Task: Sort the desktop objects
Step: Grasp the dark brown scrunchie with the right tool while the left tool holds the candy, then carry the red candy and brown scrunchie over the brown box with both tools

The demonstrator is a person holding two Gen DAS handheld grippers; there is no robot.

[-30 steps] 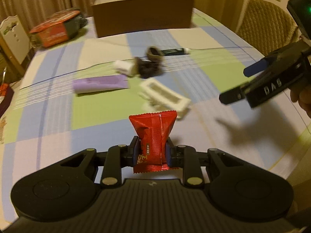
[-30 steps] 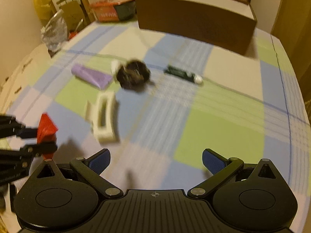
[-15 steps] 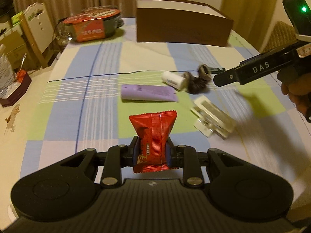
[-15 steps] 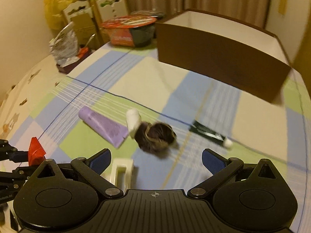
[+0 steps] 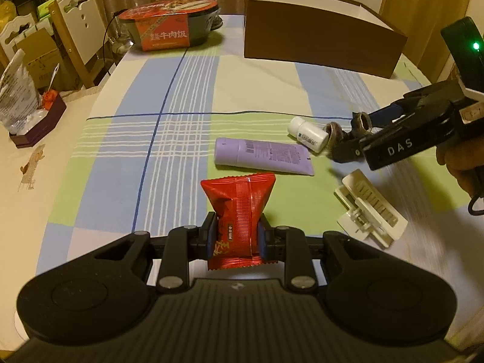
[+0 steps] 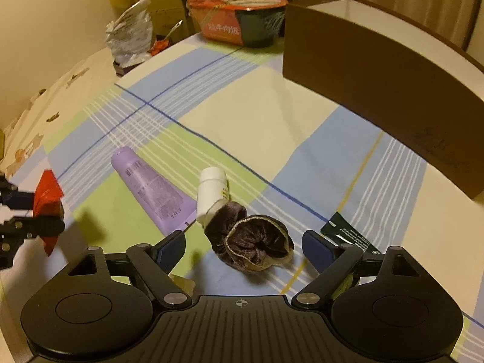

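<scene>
On surface: 1 purple tube (image 5: 262, 159) lying flat, 1 scrunchie (image 6: 254, 243); left hand-held gripper (image 5: 237, 236) pinching upright red packet (image 5: 239, 211), right hand-held gripper (image 6: 243, 246) spread w/ scrunchie between

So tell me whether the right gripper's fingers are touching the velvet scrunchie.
Apart. The right wrist view shows the open right gripper straddling the scrunchie, with tablecloth visible between it and each pad.

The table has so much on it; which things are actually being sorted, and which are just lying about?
Being sorted:
red snack packet (in left gripper)
dark velvet scrunchie (between open right gripper)
purple tube
white bottle
white clip
dark sachet
brown box

Lying about:
instant rice bowl
crumpled bag
chairs
</scene>
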